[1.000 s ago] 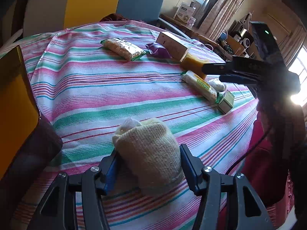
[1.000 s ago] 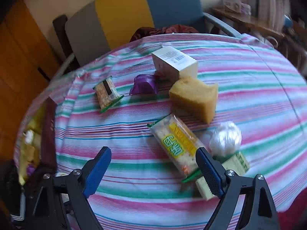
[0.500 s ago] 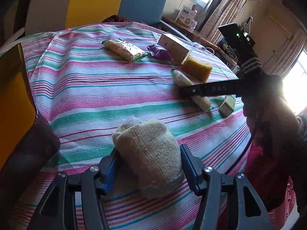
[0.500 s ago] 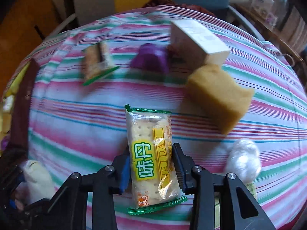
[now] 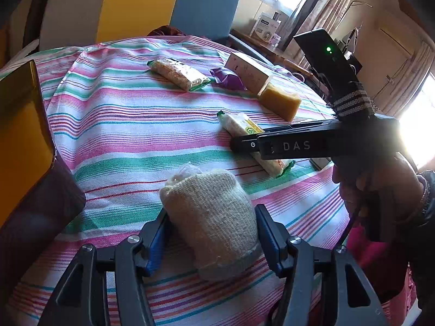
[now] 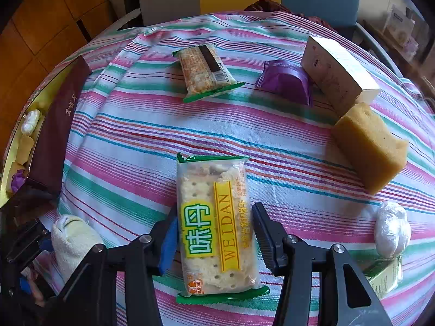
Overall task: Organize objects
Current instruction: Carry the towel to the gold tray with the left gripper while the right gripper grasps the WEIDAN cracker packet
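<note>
My left gripper (image 5: 210,233) is shut on a cream knitted sock roll (image 5: 209,212), low over the striped tablecloth (image 5: 122,125). My right gripper (image 6: 214,233) is shut on a green-edged cracker pack (image 6: 214,225) that lies lengthwise between the jaws; both also show in the left wrist view (image 5: 244,127). A second cracker pack (image 6: 202,72), a purple wrapper (image 6: 285,81), a white carton (image 6: 337,76), a yellow sponge (image 6: 369,146) and a white plastic ball (image 6: 392,228) lie on the cloth.
A gold-lined box with a dark maroon lid (image 6: 54,127) stands at the table's left edge and holds several small items. A small green box (image 6: 386,274) lies at the near right. Chairs stand behind the table.
My right gripper came down from above the table, turned and closed on the cracker pack. The left gripper with the sock roll has hardly moved.
</note>
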Available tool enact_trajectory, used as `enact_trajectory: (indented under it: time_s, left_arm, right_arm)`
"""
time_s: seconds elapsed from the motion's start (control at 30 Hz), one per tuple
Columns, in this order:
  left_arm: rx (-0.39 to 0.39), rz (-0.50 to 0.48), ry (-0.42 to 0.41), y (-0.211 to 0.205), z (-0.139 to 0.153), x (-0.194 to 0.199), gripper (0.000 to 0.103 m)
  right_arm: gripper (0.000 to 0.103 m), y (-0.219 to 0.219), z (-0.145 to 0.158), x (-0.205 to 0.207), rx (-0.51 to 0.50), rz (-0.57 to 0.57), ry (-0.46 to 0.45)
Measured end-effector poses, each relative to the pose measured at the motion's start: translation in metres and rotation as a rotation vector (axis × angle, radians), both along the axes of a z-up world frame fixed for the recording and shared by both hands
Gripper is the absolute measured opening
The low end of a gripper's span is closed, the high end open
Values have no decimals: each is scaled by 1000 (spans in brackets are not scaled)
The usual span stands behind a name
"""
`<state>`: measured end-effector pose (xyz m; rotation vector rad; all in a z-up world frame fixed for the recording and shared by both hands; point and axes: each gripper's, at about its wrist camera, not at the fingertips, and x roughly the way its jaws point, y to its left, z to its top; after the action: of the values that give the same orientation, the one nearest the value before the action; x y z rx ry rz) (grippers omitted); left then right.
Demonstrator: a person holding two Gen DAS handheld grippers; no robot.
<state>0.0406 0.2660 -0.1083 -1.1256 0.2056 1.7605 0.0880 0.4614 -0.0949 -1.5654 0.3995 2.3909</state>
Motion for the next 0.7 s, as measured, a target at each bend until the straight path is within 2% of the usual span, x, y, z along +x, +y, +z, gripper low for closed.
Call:
enact_trajectory:
  time_s: [0.23, 0.4, 0.53, 0.6, 0.7]
  left_arm:
    - [-8, -6, 17, -3, 7, 5, 56]
    - [83, 35, 45, -34, 51, -3, 56]
    - [97, 190, 10, -78, 77, -50, 56]
    - [80, 284, -34, -103, 79, -85, 56]
    - [13, 440, -30, -142, 76, -137, 56]
  right_arm:
    - [53, -3, -1, -3, 35, 25, 2]
    - [51, -7, -1, -7, 65, 49, 7]
    - [51, -8, -2, -9, 78, 53, 5]
    - [51, -9, -2, -9, 88, 57, 4]
    - [51, -11, -1, -9, 100, 63, 3]
